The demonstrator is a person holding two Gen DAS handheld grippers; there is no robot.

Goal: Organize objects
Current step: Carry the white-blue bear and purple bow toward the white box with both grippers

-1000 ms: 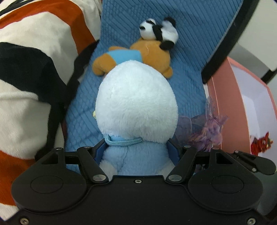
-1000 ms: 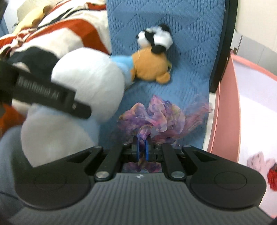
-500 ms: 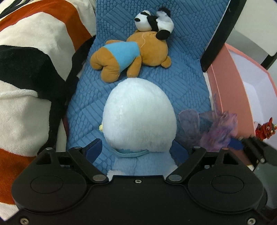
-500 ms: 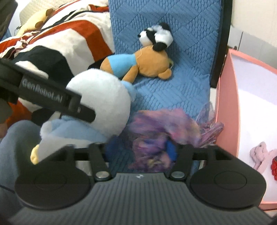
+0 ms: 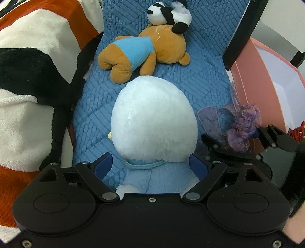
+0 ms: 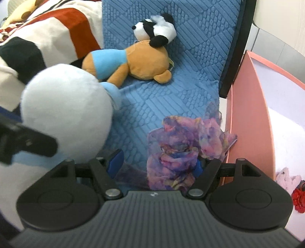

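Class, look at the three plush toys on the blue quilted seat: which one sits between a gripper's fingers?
The pale blue-and-white plush, between the open jaws of the left gripper. The brown bear and the panda lie farther up the seat, away from both grippers.

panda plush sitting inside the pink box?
No. The panda plush lies on the blue quilted cushion, on top of the brown bear plush, outside the pink box.

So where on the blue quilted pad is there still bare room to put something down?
Bare blue quilted pad shows between the brown bear and the purple organza bundle, up to the black frame. A narrow strip runs between the white-and-blue plush and the striped blanket. The near end is crowded by plush and bundle; the pink box has open floor.
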